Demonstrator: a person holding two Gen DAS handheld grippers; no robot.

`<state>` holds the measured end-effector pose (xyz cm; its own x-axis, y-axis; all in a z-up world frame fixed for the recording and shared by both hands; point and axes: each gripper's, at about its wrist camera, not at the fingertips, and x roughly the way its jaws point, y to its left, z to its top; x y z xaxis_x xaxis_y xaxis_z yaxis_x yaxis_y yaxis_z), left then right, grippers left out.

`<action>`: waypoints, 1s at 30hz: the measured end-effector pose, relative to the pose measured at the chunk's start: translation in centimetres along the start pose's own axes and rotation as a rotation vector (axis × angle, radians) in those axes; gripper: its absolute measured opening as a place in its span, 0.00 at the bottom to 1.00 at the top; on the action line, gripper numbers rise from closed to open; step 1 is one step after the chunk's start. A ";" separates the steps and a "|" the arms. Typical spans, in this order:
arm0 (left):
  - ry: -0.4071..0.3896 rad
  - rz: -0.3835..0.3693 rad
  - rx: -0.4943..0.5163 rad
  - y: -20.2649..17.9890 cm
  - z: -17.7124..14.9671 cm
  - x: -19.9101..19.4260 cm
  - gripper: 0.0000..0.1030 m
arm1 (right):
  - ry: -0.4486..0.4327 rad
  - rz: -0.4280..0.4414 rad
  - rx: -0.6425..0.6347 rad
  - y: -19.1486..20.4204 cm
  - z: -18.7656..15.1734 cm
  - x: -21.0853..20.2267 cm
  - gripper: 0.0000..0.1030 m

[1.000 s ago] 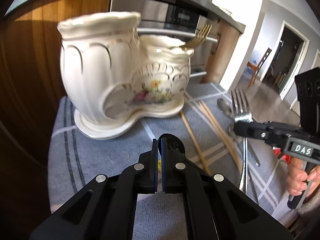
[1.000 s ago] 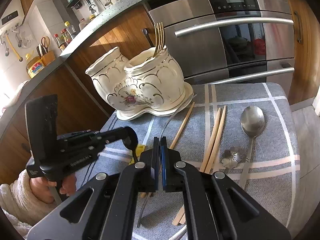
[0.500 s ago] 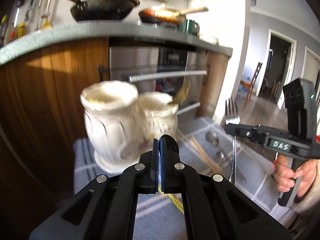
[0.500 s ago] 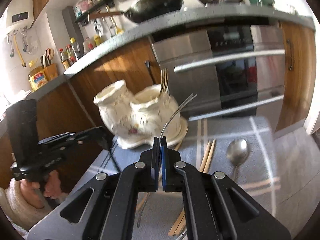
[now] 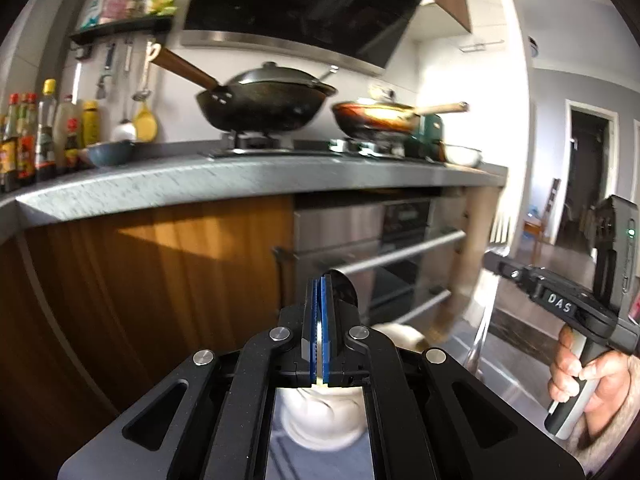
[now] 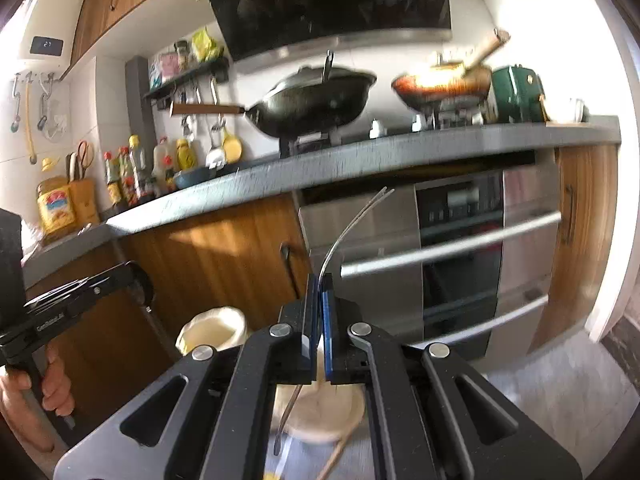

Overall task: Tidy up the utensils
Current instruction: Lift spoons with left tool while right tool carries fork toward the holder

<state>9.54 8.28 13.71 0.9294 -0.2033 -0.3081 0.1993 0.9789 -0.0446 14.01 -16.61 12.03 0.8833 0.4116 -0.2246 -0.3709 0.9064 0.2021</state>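
Note:
My right gripper [image 6: 319, 280] is shut on a silver fork [image 6: 352, 220], tines up, handle hanging below the jaws; the right gripper also shows in the left wrist view [image 5: 494, 262] with the blurred fork [image 5: 482, 332]. My left gripper [image 5: 320, 280] is shut on a thin yellowish utensil whose dark rounded end [image 5: 344, 288] shows beside the pads; the left gripper also shows at the left of the right wrist view [image 6: 138, 280]. The cream ceramic utensil holder [image 6: 212, 330] stands low, below both grippers, mostly hidden; the holder is also in the left wrist view [image 5: 320, 420].
A grey countertop [image 5: 200, 188] with a black wok [image 5: 266, 104] and a frying pan [image 5: 376, 120] runs across the back. A steel oven [image 6: 480, 248] and wood cabinet doors [image 5: 160, 272] lie below it. A wooden chopstick [image 6: 340, 452] lies on the grey cloth.
Both grippers have risen and tilted up, each keeping its utensil. The holder has dropped to the bottom of both views and the stove top has come into view.

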 end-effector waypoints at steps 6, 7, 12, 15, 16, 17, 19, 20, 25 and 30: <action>0.004 0.060 -0.030 2.7 0.6 2.3 0.02 | -0.097 -0.040 -0.041 0.8 1.4 2.5 0.02; 0.012 0.073 -0.020 2.7 0.4 2.7 0.02 | -0.104 -0.050 -0.048 0.8 1.3 3.0 0.02; 0.069 0.094 0.010 2.6 -1.6 5.4 0.02 | -0.097 -0.076 -0.074 0.6 -0.5 5.1 0.02; 0.090 0.108 0.063 1.6 -2.7 6.3 0.02 | -0.119 -0.088 -0.081 0.3 -1.4 5.5 0.02; 0.097 0.108 0.081 1.2 -3.0 6.6 0.02 | -0.126 -0.087 -0.082 0.2 -1.6 5.5 0.02; 0.100 0.107 0.093 0.8 -3.3 6.8 0.02 | -0.130 -0.091 -0.084 0.2 -1.7 5.5 0.02; 0.103 0.106 0.126 -0.1 -3.8 7.1 0.02 | -0.143 -0.102 -0.091 0.3 -1.7 5.5 0.02; 0.108 0.104 0.142 -0.5 -4.0 7.3 0.02 | -0.158 -0.109 -0.091 0.3 -1.8 5.4 0.02; 0.130 0.092 0.161 -1.1 -4.6 8.0 0.02 | -0.123 -0.089 -0.118 0.6 -2.2 6.1 0.02; 0.144 0.084 0.174 -1.2 -5.2 8.2 0.02 | -0.014 -0.074 -0.148 0.8 -3.4 7.8 0.02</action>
<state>15.32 5.52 6.27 0.8935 -0.1040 -0.4369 0.1852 0.9716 0.1474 19.62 -12.31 7.19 0.9135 0.3423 -0.2199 -0.3416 0.9389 0.0423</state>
